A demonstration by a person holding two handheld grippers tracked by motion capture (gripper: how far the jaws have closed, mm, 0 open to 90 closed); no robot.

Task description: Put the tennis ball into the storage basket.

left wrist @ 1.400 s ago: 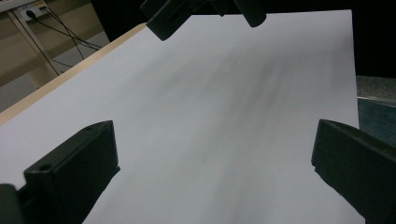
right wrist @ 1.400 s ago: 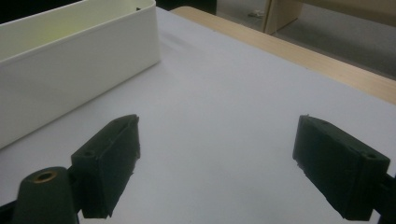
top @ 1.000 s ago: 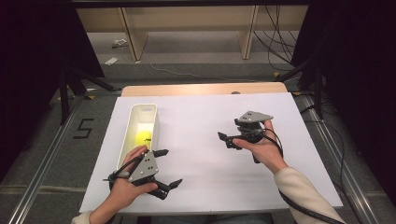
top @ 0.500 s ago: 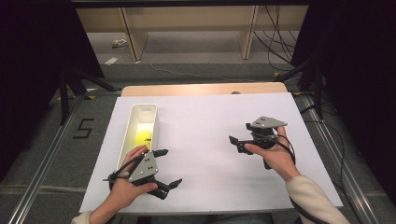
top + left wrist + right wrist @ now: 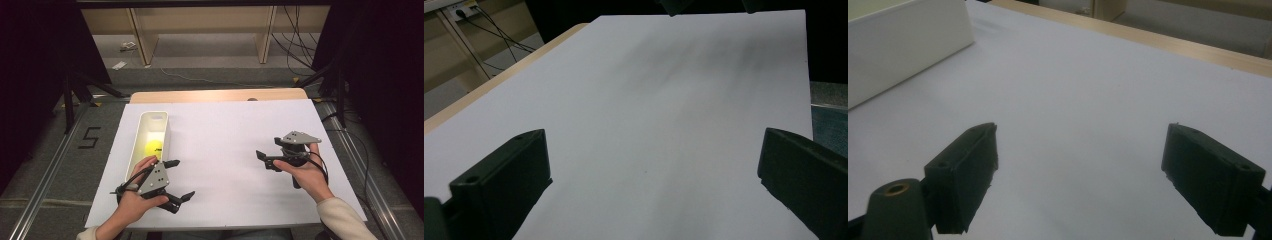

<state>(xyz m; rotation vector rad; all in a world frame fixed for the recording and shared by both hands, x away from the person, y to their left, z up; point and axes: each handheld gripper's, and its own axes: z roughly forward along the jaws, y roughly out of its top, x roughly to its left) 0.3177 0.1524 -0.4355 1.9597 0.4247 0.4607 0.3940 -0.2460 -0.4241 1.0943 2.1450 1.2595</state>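
Dim room, dark curtains at both sides, pale shelving (image 5: pixel 200 30) at the back with cables (image 5: pixel 300 40) trailing on the floor. Grey floor left of the table marked with a black "5" (image 5: pixel 90 137). Wooden table (image 5: pixel 220 95) covered almost wholly by a white sheet (image 5: pixel 235 135), a strip of bare wood showing along the far edge.

On the sheet's left part, a long white bin (image 5: pixel 136 150), lying lengthwise away from the person. Inside it, a yellow ball (image 5: pixel 153 147) near the middle.

Left claw (image 5: pixel 177 180) held low at the near left, just beside the bin's near end, jaws spread wide and pointing right across the sheet; nothing between them. Ball just behind and left of that claw, inside the bin wall, not touching it. From the left gripper view, bare sheet (image 5: pixel 649 125) between the parted jaws, table edge (image 5: pixel 499 80) at upper left.

Right claw (image 5: pixel 265 161) held at the right, well apart from the bin, jaws released and pointing left, grey plate on top. From the right gripper view, bin wall (image 5: pixel 903 50) at upper left, far off beyond the open jaws, only bare sheet (image 5: pixel 1078 110) in between.
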